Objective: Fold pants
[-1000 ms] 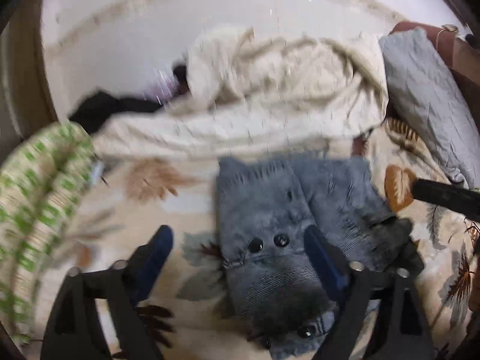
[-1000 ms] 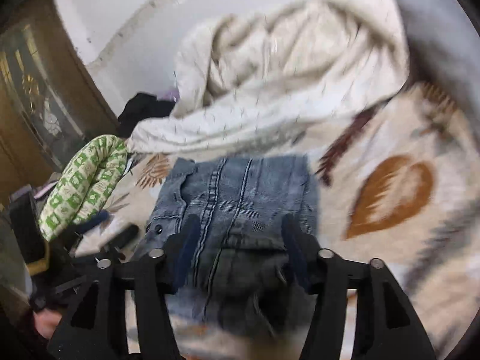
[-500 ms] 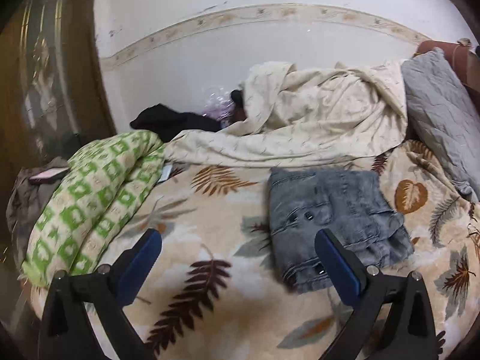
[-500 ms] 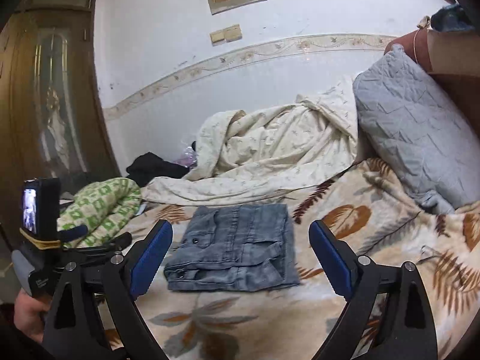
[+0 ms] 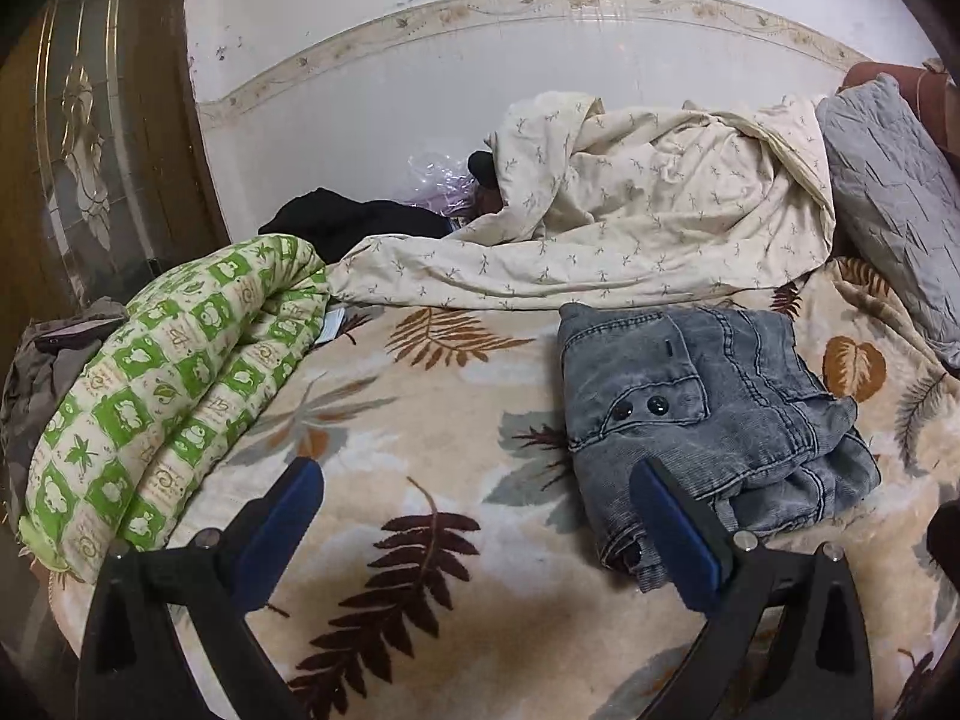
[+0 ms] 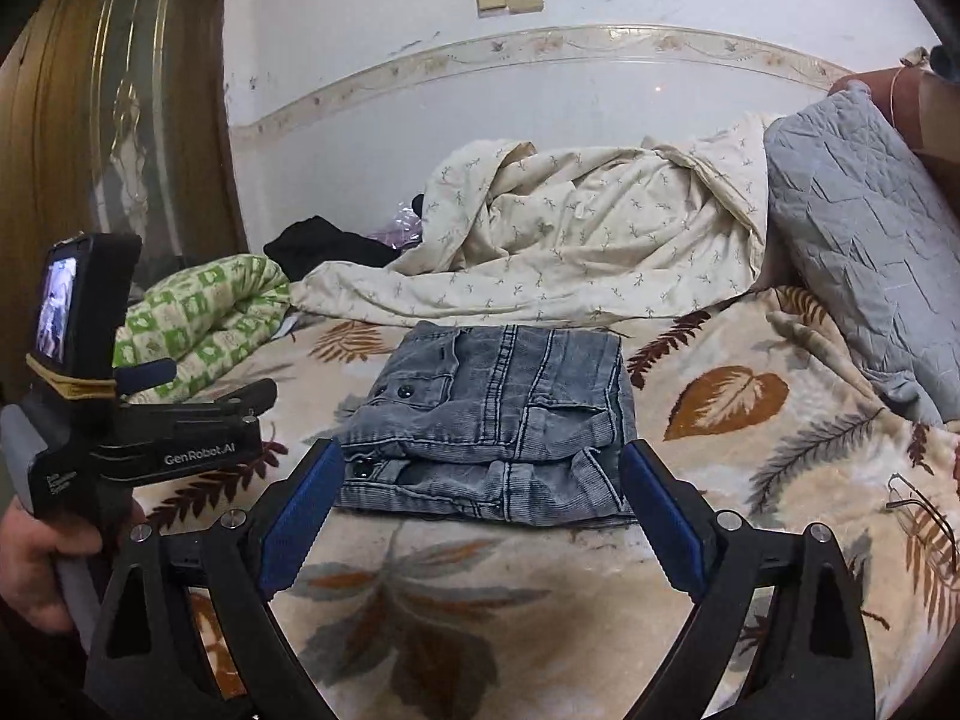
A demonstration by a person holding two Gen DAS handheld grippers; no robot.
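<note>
Pants (image 6: 498,420), grey denim, folded into a compact stack, lying flat on leaf-print blanket (image 6: 750,540), mid-bed. Right gripper (image 6: 480,516) at 6 o'clock of the stack, jaws wide, nothing between pads. Left gripper (image 5: 477,516) jaws wide, empty, pants at its 2 o'clock. Cream duvet (image 5: 630,228) at 12 o'clock of pants, green quilt (image 5: 168,384) at 9.

One folded pants (image 6: 501,420), two quilts (image 6: 564,240), one pillow (image 6: 864,240)

Both wrist cameras look obliquely down at the bed (image 5: 456,420) (shared), close.
</note>
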